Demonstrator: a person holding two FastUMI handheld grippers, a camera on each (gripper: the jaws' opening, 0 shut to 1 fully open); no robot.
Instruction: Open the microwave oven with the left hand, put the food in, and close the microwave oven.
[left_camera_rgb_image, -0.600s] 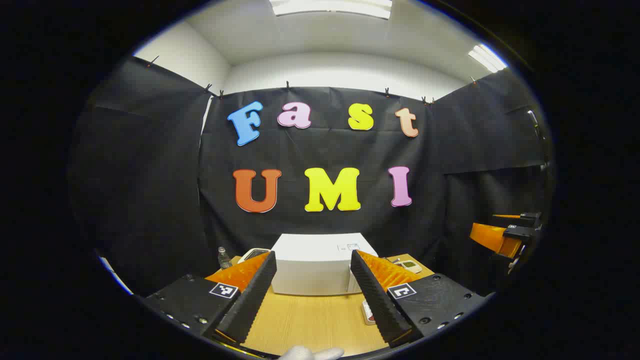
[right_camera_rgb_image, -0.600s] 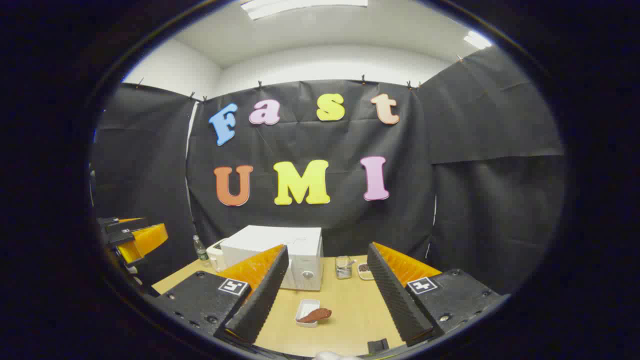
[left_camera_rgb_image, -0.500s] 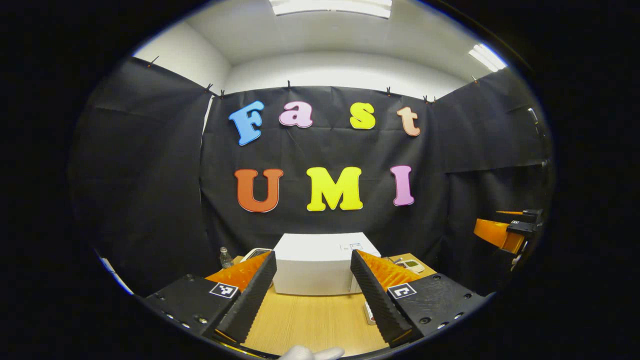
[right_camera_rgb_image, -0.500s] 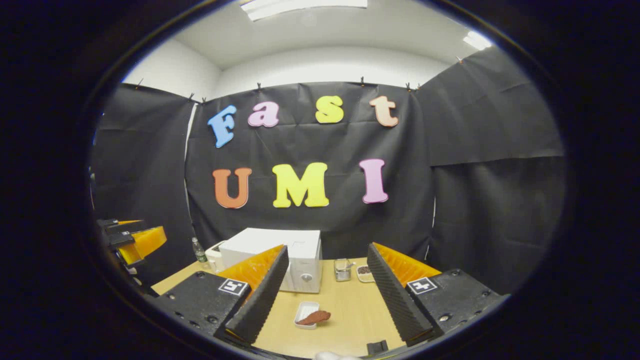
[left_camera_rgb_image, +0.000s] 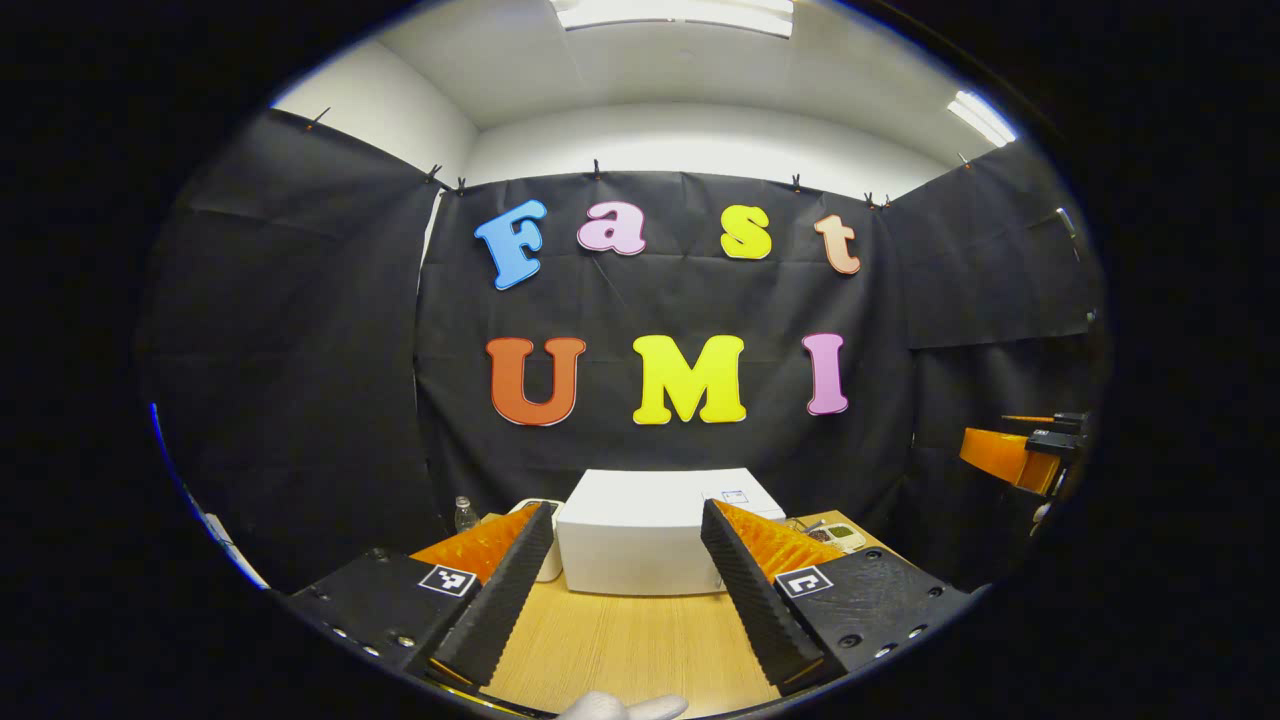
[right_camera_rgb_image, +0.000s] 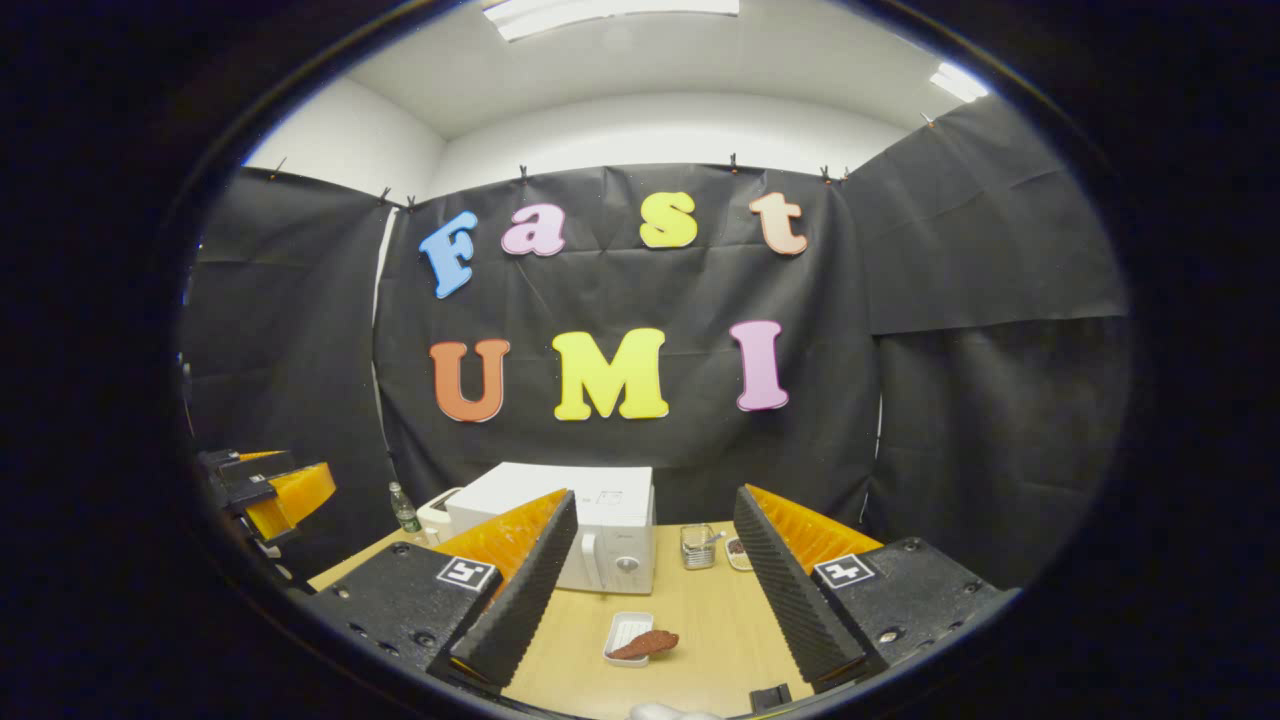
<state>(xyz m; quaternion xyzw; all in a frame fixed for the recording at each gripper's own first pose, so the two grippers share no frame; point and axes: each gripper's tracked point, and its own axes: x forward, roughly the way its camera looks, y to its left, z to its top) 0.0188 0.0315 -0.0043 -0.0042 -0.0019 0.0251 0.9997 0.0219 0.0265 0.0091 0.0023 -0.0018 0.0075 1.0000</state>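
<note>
while both grippers' jaws gape empty, one microwave (right_camera_rgb_image: 560, 525) shut; one food piece (right_camera_rgb_image: 645, 643) on one tray (right_camera_rgb_image: 624, 632).

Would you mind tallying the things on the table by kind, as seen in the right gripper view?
Microwave oven: 1
White tray with the brown food at its edge: 1 tray, 1 food
Clear bottle: 1
Small glass container: 1
Small dish behind it: 1
White appliance left of the microwave oven: 1
Total: 7
</note>
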